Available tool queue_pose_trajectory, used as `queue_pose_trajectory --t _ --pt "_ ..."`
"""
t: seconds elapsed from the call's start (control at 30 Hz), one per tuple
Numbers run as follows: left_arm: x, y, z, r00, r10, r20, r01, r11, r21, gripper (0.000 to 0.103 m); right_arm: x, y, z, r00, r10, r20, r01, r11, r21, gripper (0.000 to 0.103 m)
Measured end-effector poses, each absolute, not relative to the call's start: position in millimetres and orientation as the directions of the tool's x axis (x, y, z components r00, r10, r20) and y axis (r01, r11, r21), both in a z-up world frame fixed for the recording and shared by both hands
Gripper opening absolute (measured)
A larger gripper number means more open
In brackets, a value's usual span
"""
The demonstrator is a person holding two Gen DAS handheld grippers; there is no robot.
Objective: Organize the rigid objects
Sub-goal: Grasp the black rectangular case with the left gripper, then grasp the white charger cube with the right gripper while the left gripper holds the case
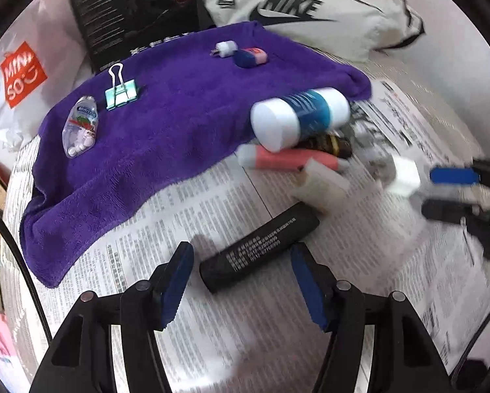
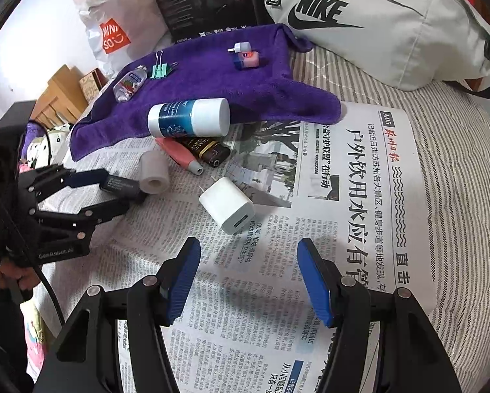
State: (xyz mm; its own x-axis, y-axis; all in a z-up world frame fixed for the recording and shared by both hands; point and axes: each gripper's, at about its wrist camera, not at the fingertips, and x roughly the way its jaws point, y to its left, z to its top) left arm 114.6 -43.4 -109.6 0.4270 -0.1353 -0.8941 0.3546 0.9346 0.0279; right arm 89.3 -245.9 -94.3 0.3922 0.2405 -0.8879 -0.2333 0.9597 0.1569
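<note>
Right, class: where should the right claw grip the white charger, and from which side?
Probably grip the white charger across its two flat side faces, from the near side where the right claw sits: prongs point away, socket faces it, flanks lie free.

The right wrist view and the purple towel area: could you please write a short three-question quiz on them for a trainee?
1. True or false: the green binder clip lies on the newspaper.
2. What lies just ahead of the right gripper? A) white charger B) eraser C) mint bottle
3. Which brand name is printed on the white bag?

Key: 1 false, it lies on the purple towel; 2 A; 3 Nike.
</note>
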Motion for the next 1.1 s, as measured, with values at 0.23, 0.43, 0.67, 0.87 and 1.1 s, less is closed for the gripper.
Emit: queue_pose_trajectory --t 0.23,0.43,0.67,0.87,1.1 --pt "121.3 -53.2 -115.1 0.484 -0.144 -0.863 0.325 0.945 0.024 0.059 91.5 -241.5 -98.4 0.379 0.226 -0.897 -0.231 0.962 0.145 0.061" --pt "113.2 -49.1 -109.4 0.447 -0.189 -0.874 0.375 0.927 -0.009 0.025 90.1 -240.9 -98.5 0.374 0.227 -0.899 -0.239 0.96 0.144 0.061" --pt "99.2 -16.6 -109.4 0.463 -0.207 -0.862 0.277 0.957 -0.081 0.024 88.6 -248.5 -98.0 0.384 0.232 -0.894 -0.228 0.962 0.152 0.061" --pt "105.4 -28.1 -111.0 0.483 -0.162 -0.86 0.289 0.957 -0.018 0.023 95.4 -255.7 -99.5 0.399 0.271 -0.876 -0.207 0.957 0.202 0.061" --pt "106.1 -25.5 -110.1 0.489 -0.165 -0.857 0.266 0.963 -0.034 0.023 111.0 -244.4 -102.6 0.413 0.273 -0.869 -0.263 0.949 0.173 0.057"
